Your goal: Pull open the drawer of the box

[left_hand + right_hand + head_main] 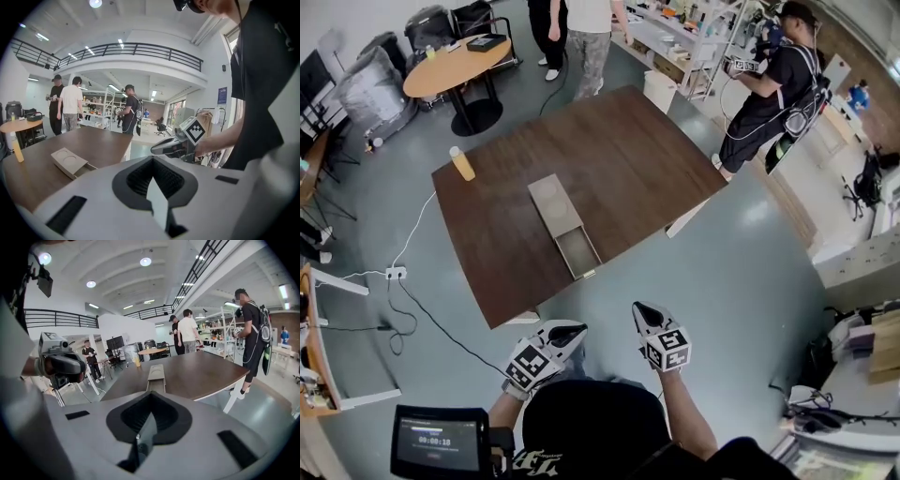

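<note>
While the drawer (578, 253) gapes — interior seemingly shadowed — left claw (577, 328), right claw (638, 308) sit closed.

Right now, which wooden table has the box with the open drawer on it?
The large dark brown table, not the small round table: the box lies on it, its drawer pulled out toward the near edge.

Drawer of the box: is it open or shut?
Open. The drawer sticks out of the box, and its hollow inside is visible.
</note>
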`<state>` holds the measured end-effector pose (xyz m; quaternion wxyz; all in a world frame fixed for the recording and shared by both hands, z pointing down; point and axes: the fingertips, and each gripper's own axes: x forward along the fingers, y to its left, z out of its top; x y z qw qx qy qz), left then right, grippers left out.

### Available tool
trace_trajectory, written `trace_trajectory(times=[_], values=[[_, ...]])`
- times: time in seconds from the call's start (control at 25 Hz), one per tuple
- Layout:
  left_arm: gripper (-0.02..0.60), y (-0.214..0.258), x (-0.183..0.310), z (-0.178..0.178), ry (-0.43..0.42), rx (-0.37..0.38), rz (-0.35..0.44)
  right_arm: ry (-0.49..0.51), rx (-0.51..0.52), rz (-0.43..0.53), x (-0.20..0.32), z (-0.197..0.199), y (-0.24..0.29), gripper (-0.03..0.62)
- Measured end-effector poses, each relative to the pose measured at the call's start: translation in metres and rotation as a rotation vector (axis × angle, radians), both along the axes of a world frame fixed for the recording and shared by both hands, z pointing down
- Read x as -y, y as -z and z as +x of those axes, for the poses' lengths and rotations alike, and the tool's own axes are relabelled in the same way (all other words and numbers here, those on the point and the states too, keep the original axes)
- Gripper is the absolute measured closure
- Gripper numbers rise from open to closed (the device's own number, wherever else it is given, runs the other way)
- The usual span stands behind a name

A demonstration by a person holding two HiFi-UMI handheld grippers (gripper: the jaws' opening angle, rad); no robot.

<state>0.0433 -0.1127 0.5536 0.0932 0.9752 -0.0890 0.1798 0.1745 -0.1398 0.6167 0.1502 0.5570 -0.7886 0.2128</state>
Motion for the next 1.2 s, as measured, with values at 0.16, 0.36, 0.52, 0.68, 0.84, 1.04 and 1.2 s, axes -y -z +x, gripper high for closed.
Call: trace_trajectory(times=[0.16, 0.36, 0.52, 0.68, 0.84, 1.04, 1.2], values=[[0.58, 0.006, -0.042, 0.018, 0.024, -0.001, 0.018, -0.002, 0.013, 0.008, -0.057, 0.025, 0.008, 0.608], [0.58, 0.009, -0.094, 0.03, 0.052, -0.008, 0.033, 0.027, 0.013, 0.043, -0.11, 0.034, 0.023, 0.608], [0.58, 0.006, -0.138, 0.036, 0.079, -0.02, 0.028, 0.052, 0.016, 0.079, -0.148, 0.034, 0.035, 0.608], [0.58, -0.002, -0.18, 0.042, 0.104, -0.01, 0.01, 0.079, 0.029, 0.111, -0.185, 0.035, 0.047, 0.608], [0.58, 0.0, -0.224, 0.057, 0.122, -0.007, 0.005, 0.098, 0.04, 0.123, -0.232, 0.047, 0.049, 0.608], [0.58, 0.008, -0.24, 0.067, 0.104, -0.014, 0.016, 0.099, 0.071, 0.138, -0.246, 0.05, 0.048, 0.608], [0.58, 0.012, -0.242, 0.065, 0.101, 0.001, 0.024, 0.1, 0.099, 0.157, -0.247, 0.048, 0.051, 0.608]])
